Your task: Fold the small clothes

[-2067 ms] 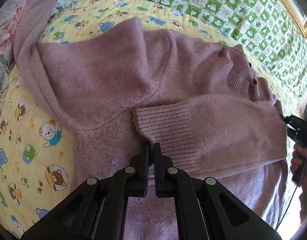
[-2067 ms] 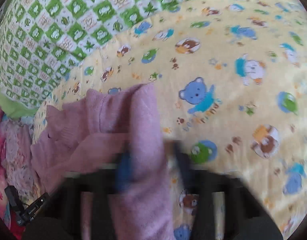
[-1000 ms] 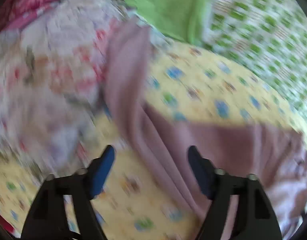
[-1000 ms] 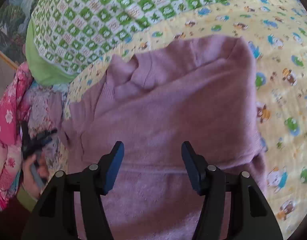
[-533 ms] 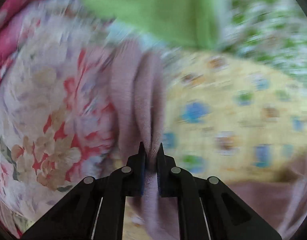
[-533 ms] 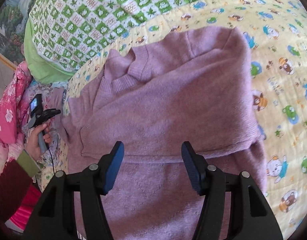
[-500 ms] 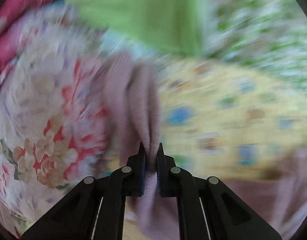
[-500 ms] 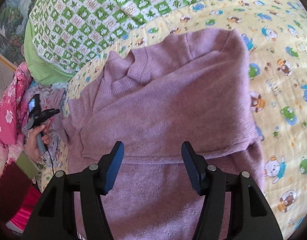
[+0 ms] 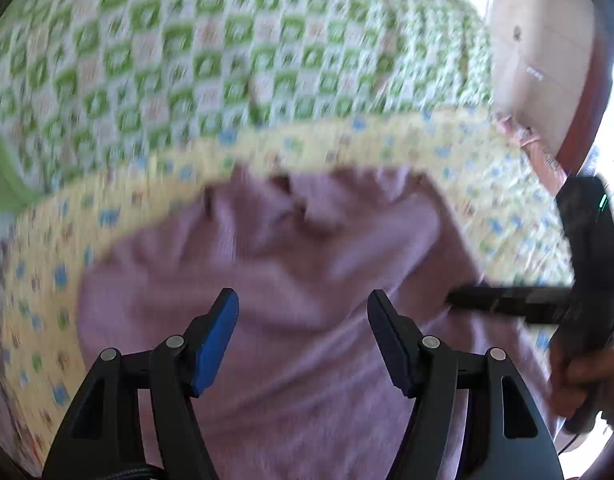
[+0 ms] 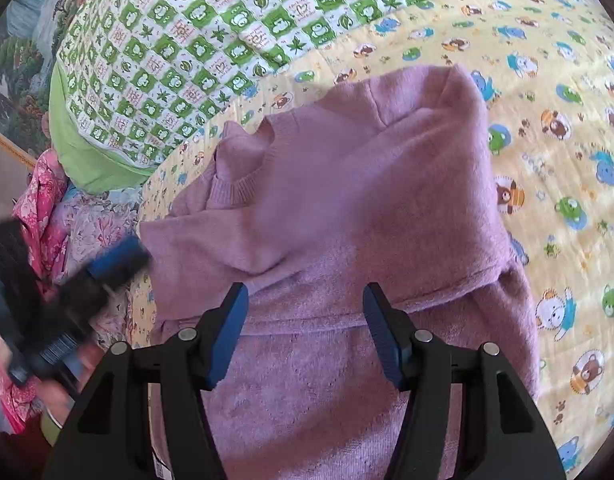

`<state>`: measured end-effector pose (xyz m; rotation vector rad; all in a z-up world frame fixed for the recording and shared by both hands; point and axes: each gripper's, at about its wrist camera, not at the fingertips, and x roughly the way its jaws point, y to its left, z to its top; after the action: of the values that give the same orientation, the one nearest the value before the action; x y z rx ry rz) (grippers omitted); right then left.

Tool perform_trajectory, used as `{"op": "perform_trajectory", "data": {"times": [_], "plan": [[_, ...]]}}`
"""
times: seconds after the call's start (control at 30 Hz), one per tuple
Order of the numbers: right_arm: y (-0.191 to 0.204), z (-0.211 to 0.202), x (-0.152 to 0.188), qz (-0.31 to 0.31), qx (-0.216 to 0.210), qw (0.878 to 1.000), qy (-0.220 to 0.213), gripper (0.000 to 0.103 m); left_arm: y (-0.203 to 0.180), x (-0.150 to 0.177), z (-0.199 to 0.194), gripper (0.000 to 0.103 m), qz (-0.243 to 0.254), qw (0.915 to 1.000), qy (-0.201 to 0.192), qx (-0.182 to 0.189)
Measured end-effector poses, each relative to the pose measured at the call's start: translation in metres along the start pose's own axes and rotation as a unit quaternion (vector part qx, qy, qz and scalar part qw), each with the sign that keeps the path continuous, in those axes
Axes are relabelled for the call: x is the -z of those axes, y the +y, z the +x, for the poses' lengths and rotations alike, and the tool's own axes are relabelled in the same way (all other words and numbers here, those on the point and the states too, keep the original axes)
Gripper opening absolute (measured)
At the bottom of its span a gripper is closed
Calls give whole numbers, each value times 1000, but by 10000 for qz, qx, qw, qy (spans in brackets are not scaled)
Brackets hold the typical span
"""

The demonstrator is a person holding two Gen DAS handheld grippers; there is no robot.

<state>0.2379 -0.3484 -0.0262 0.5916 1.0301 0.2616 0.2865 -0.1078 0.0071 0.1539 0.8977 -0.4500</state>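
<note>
A mauve knit sweater lies on the yellow cartoon-print sheet, both sleeves folded across its chest. It also shows, blurred, in the left wrist view. My left gripper is open and empty above the sweater's body. It appears blurred at the left of the right wrist view. My right gripper is open and empty over the sweater's lower half. It shows at the right of the left wrist view, held by a hand.
A green-and-white checked quilt lies at the back of the bed. Pink floral fabric is piled at the left edge. A wall and a wooden frame stand at the far right in the left wrist view.
My left gripper let go of the left sleeve it was pinching, opened, and swung right over the sweater. That sleeve now lies folded across the chest. The right gripper stayed open and still.
</note>
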Motion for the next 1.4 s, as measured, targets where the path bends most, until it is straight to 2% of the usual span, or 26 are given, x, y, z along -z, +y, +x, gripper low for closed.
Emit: {"op": "perform_trajectory", "data": {"times": [0.07, 0.13, 0.23, 0.3, 0.37, 0.47, 0.6, 0.7, 0.73, 0.77, 0.8, 0.83, 0.87, 0.9, 0.93, 1.0, 1.07, 1.1, 1.13, 1.2, 1.27, 1.4], "plan": [[-3, 1, 0, -1, 38, 10000, -3, 61, 13, 15, 0, 68, -118, 9998, 77, -166], [-10, 3, -2, 43, 64, 10000, -16, 61, 45, 37, -7, 68, -370, 9985, 193, -353], [-19, 7, -10, 89, 105, 9999, -61, 61, 87, 72, -4, 67, -581, 9926, 548, -916], [-24, 9, -20, 31, 183, 9997, -134, 61, 103, 87, 2, 67, -549, 9883, 711, -1233], [-26, 10, -30, -204, 304, 9992, -174, 61, 121, 101, 12, 67, -511, 9833, 954, -1466], [-21, 12, -43, -934, 579, 9939, -93, 63, 128, 113, 26, 67, -419, 9793, 1133, -1625], [-13, 19, -50, -2017, 771, 9764, 80, 70, 138, 117, 40, 70, -434, 9730, 1113, -1977], [-4, 44, -51, -3006, 1192, 9455, 389, 69, 149, 109, 46, 70, -731, 9696, 1008, -2106], [-2, 54, -50, -3253, 1371, 9344, 477, 63, 153, 105, 48, 70, -849, 9675, 984, -2168], [-1, 61, -50, -3409, 1455, 9270, 565, 31, 156, 102, 49, 70, -940, 9656, 967, -2221], [0, 68, -51, -3492, 1484, 9224, 724, 11, 158, 98, 51, 70, -1021, 9628, 950, -2315], [2, 73, -53, -3497, 1499, 9200, 939, 5, 157, 97, 51, 70, -1066, 9603, 932, -2403], [5, 70, -54, -3452, 1429, 9224, 981, 5, 158, 96, 51, 70, -1119, 9576, 911, -2494], [9, 59, -58, -3279, 1162, 9321, 1008, 5, 162, 94, 49, 70, -1245, 9542, 865, -2578], [12, 45, -63, -2973, 810, 9458, 1022, 5, 164, 94, 47, 70, -1336, 9521, 825, -2623], [12, 3, -79, -1993, -200, 9747, 994, 5, 170, 94, 40, 70, -1575, 9483, 720, -2661], [8, -32, -91, -1421, -834, 9826, 861, 5, 174, 95, 36, 70, -1713, 9456, 654, -2686], [5, -40, -93, -1262, -956, 9835, 873, 5, 176, 96, 34, 70, -1791, 9438, 636, -2706], [-5, -40, -95, -1136, -858, 9846, 1020, 5, 179, 98, 34, 70, -1895, 9423, 642, -2684], [-25, -21, -92, -1147, -155, 9857, 1229, 5, 183, 101, 34, 70, -2098, 9406, 643, -2591], [-44, 1, -87, -843, -15, 9871, 1358, 5, 181, 103, 34, 70, -2131, 9401, 633, -2585], [-60, 31, -78, -1006, 572, 9830, 1424, 5, 176, 101, 36, 70, -1951, 9411, 667, -2681]]}}
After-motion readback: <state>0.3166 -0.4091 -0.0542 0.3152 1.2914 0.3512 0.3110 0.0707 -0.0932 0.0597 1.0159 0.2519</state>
